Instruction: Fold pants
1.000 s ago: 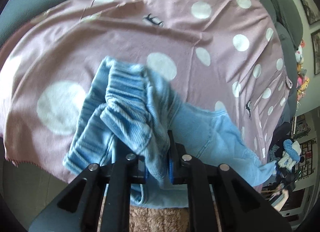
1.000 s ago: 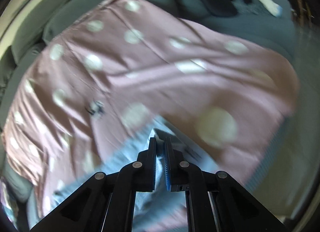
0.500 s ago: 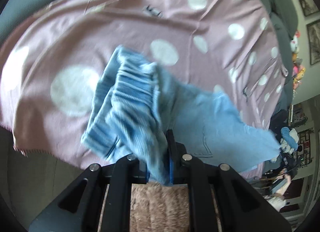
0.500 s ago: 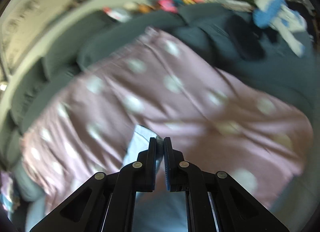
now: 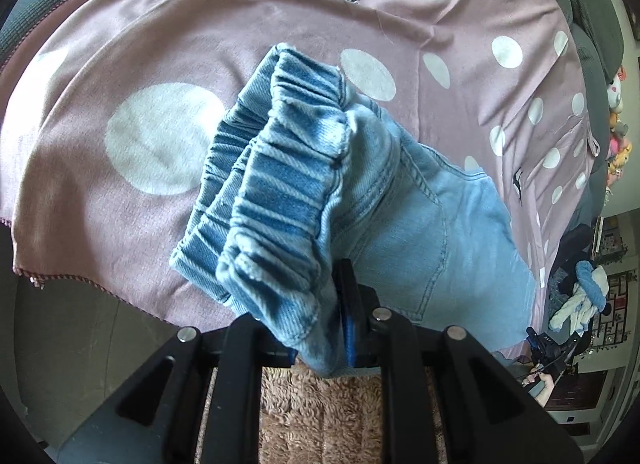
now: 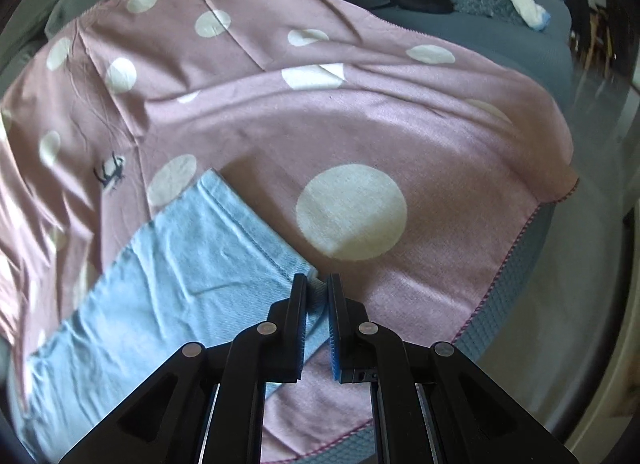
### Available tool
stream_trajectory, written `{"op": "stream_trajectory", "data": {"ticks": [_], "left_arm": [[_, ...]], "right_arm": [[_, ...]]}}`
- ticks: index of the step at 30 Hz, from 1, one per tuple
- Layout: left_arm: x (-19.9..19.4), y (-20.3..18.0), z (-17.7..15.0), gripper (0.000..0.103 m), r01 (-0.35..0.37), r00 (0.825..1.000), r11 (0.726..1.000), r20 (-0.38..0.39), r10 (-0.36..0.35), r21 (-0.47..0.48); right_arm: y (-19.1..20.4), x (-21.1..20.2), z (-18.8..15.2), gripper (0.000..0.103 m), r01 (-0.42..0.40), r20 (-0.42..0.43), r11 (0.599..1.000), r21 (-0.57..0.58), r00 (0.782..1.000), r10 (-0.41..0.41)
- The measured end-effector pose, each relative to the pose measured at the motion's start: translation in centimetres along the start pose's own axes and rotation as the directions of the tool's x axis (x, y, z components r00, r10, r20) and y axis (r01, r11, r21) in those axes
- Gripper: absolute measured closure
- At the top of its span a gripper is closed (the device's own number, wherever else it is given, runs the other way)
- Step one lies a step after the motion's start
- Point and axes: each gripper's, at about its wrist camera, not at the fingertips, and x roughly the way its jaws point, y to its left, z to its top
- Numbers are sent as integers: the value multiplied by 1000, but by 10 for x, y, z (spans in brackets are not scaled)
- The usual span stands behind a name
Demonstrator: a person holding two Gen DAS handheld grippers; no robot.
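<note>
**Pants held at waistband and hem over a dotted sheet**

Pants [image 5: 432, 224], light blue denim with an elastic waist, run from the centre of the left wrist frame down to its lower right, lying partly on the pink polka-dot sheet [image 5: 120, 44]. Your left gripper [image 5: 316, 328] is clamped on the gathered waistband [image 5: 288, 168], which bunches up over the fingers and hides the left one almost wholly. In the right wrist frame the leg [image 6: 160, 284] lies flat from the lower left toward the centre, and your right gripper [image 6: 318, 288] stands at the hem corner [image 6: 312, 276], its fingers narrowly parted with the cloth edge between them; whether the pads actually press the fabric cannot be told.

Expect the denim to be light and limp yet thicker than the sheet: it should hold a crease but sag between two holds. The ribbed waistband is probably the firmest purchase, the stitched hem the next best. Take both near an outer corner, so the edge hangs straight. A shallow bite on the hem may slip once tension comes on, and the sheet beneath could be caught along with it.
</note>
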Motion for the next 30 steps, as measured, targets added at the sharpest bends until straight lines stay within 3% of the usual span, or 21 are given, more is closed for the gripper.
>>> {"op": "stream_trajectory", "data": {"ticks": [4,13,26,29,30], "left_arm": [[-8,-7,-3,86,-52,998,998,22,51,38],[0,-5,-2,85,-89,996,994,35,87,59],[-5,-3,-4,84,-64,998,997,32,63,36],[-19,-7,-5,77,-76,997,996,39,74,56],[-24,-10,-6,67,-86,995,994,49,83,66]], "right_arm": [[-4,-5,6,96,-9,2,1000,26,1000,9],[-9,6,-1,96,-8,-3,999,36,1000,8],[13,8,1,95,135,1,987,-82,991,-136],[28,1,2,78,219,0,965,-143,975,-221],[34,-4,2,72,226,14,960,-167,974,-227]]}}
